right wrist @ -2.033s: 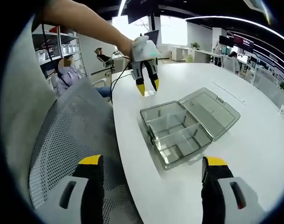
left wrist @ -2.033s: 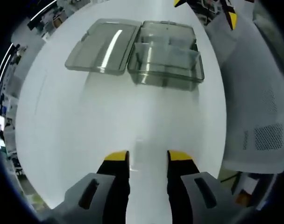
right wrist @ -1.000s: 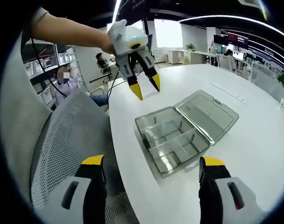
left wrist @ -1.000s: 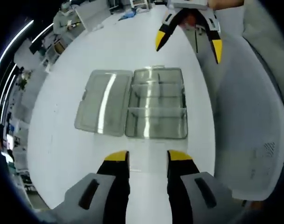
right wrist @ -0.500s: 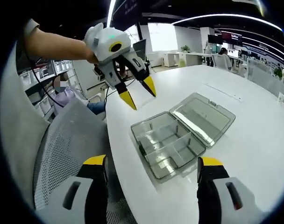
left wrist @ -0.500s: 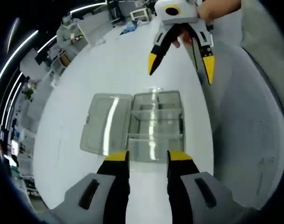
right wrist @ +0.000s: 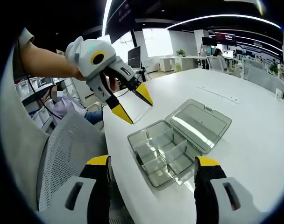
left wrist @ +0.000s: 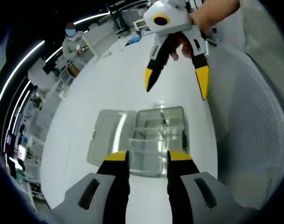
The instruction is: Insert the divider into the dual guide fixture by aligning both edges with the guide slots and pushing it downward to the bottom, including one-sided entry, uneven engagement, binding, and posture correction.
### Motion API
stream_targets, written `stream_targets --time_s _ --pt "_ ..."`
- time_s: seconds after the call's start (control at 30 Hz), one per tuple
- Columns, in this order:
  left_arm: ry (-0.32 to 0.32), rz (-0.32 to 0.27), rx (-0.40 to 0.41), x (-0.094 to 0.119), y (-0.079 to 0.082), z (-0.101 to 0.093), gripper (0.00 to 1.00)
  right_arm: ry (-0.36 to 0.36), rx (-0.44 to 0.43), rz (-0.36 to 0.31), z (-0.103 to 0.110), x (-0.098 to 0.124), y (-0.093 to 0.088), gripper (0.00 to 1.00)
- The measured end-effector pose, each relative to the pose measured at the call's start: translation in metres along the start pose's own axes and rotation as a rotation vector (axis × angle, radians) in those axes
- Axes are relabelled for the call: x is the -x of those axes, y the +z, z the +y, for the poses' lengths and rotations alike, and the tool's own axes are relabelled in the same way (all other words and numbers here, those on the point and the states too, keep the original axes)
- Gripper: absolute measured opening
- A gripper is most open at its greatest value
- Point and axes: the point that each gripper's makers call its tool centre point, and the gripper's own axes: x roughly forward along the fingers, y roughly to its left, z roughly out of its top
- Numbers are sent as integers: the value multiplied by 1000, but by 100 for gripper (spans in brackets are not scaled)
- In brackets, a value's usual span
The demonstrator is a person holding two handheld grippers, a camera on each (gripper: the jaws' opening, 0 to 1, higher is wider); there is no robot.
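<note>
- Clear plastic made up the box (left wrist: 158, 140), which lay open on the white table (left wrist: 109, 88) with its lid (left wrist: 111, 135) folded flat beside the tray.
- In the left gripper view the box sat just past the left gripper (left wrist: 145, 157), whose yellow-tipped jaws stood a little apart with nothing between them; the near edge of the tray was hidden behind the tips.
- A divider (right wrist: 171, 151) stood upright across the tray in the right gripper view, with a second wall crossing it; whether it was seated to the bottom could not be told.
- The right gripper (right wrist: 154, 164) hung above the table with its jaws spread wide and empty, the box between and beyond them, well apart from both tips.
- In the left gripper view the right gripper (left wrist: 177, 84) appeared beyond the box, held by a hand (left wrist: 209, 16), jaws wide, tips pointing down at the tray but apart from it.
- In the right gripper view the left gripper (right wrist: 131, 105) hovered above the box's far end, not touching it.
- A grey mesh chair (right wrist: 62, 154) stood beside the table's edge.
</note>
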Motion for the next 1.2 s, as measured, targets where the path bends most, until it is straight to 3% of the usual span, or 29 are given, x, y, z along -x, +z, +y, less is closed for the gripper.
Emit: stream_targets --time_s 0.53,1.2 --pt "78 -43 -21 2 15 -5 27 9 -56 -61 0 -7 27 62" --pt "115 -60 -36 -4 25 -14 27 71 -155 -109 9 -20 46 47"
